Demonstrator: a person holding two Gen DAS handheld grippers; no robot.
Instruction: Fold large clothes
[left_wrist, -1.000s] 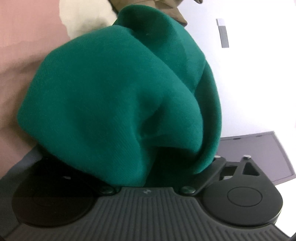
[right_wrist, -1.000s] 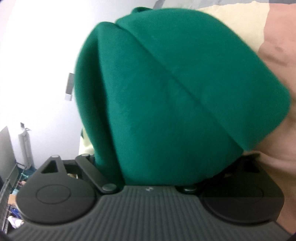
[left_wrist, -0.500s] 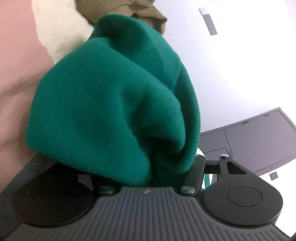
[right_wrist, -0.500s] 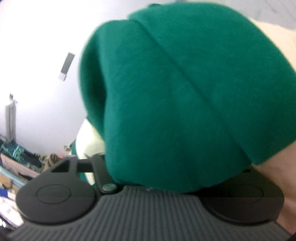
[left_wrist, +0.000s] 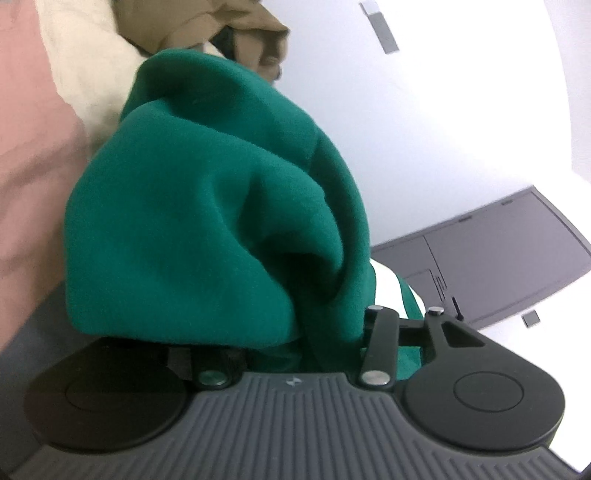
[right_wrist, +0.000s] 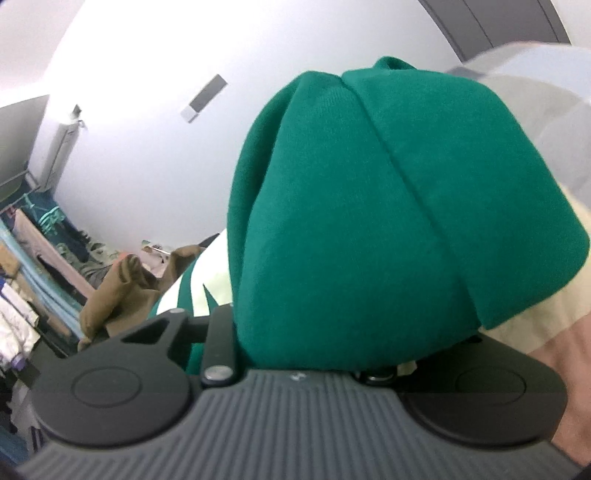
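Green garment (left_wrist: 207, 229): thick knitted cloth, matt, with a fine soft nap and a raised seam visible in the right wrist view (right_wrist: 388, 206); left gripper (left_wrist: 325, 332) body: matt black plastic discs and a ribbed grey plastic housing, with bright metal pivot pins on the linkage; right gripper (right_wrist: 306, 354): same finish. Pink sheet (left_wrist: 26, 155): smooth matt cloth; cream fabric (left_wrist: 85, 74): soft, slightly fuzzy; tan garment (left_wrist: 207, 26): woven matt cloth; wall (left_wrist: 424, 129): smooth, painted, faintly glossy.

I note wall (left_wrist: 461, 122) glare blown white, strong fisheye bending at edges; near green cloth (right_wrist: 369, 221) slightly soft, possibly motion blur.
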